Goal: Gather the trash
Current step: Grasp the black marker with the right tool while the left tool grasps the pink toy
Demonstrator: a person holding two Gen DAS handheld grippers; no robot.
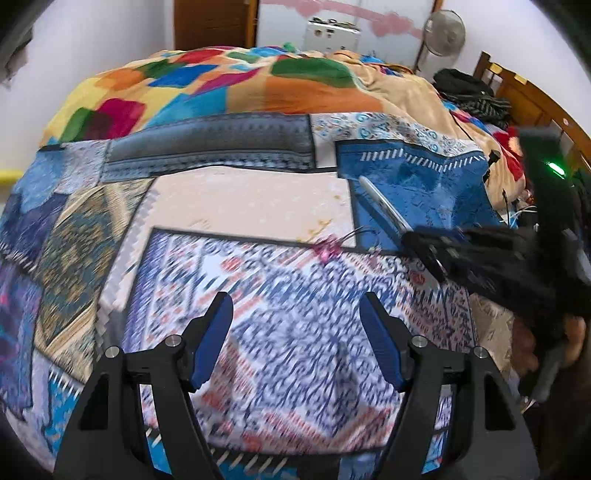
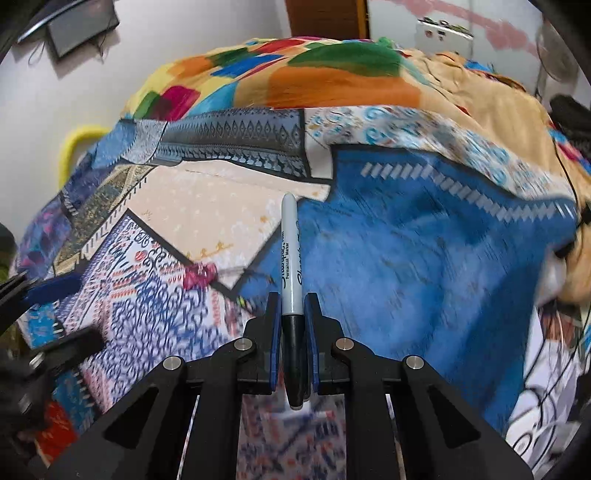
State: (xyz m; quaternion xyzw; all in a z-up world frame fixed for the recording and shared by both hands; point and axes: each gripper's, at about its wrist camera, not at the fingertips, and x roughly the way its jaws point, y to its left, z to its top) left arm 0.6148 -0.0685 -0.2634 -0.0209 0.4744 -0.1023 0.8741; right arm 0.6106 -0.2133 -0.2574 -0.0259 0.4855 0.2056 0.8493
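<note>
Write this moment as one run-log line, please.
right gripper: shut on white-barrelled black-capped marker | left gripper: open, nothing held | small pink wrapper: on patchwork bedspread

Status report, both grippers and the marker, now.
Right gripper shut on marker, lifted off bedspread. Left gripper open, empty, over bedspread. Pink scrap on bedspread ahead of the left. Nothing blocking.

A bed (image 1: pixel 258 199) fills both views, covered with a patchwork sheet (image 2: pixel 424 229) of blue, cream and patterned panels. A bright multicoloured blanket (image 1: pixel 207 81) lies bunched at its far end. A standing fan (image 1: pixel 445 32) and a wooden door (image 1: pixel 216 23) stand against the back wall. A yellow handle (image 2: pixel 74 146) shows beside the bed.
</note>
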